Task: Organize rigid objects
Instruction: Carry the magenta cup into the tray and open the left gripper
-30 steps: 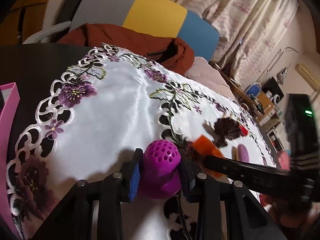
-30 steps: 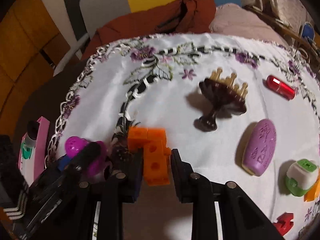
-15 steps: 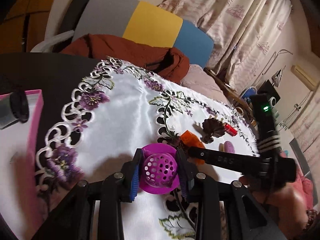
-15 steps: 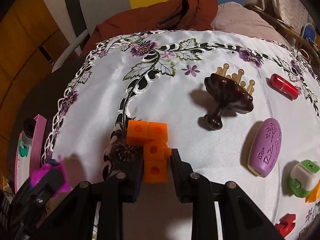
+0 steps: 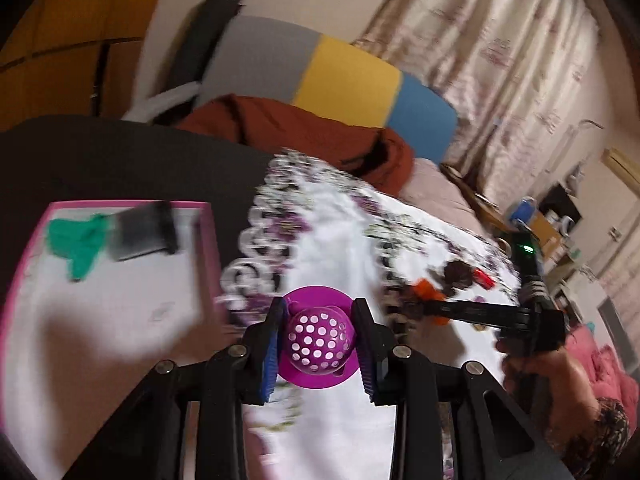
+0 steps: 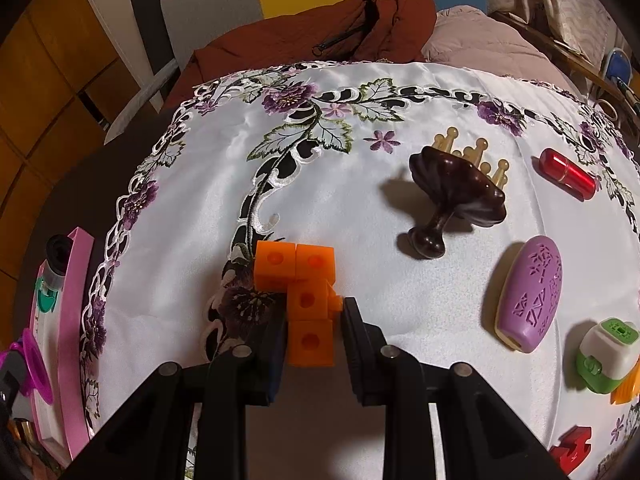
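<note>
Embroidered white tablecloth (image 6: pixel 360 208), pink tray (image 5: pixel 120 300) at edge. Left gripper (image 5: pixel 320 344) clamps purple perforated strainer (image 5: pixel 318 338) by dome, carried near tray (light, stiff plastic, likely slippery). Right gripper (image 6: pixel 314 332) straddles orange block piece (image 6: pixel 308 292) on cloth; contact unclear.

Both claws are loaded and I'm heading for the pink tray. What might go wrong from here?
1. The left claw grips the round perforated purple strainer only across its dome; the view is motion-blurred, so a fast swing might slip it.
2. The pink tray already holds a green piece and a dark cylinder; a careless drop may knock them.
3. The right claw pinches just the near cube of the orange linked-cube block, which might twist or separate.
</note>
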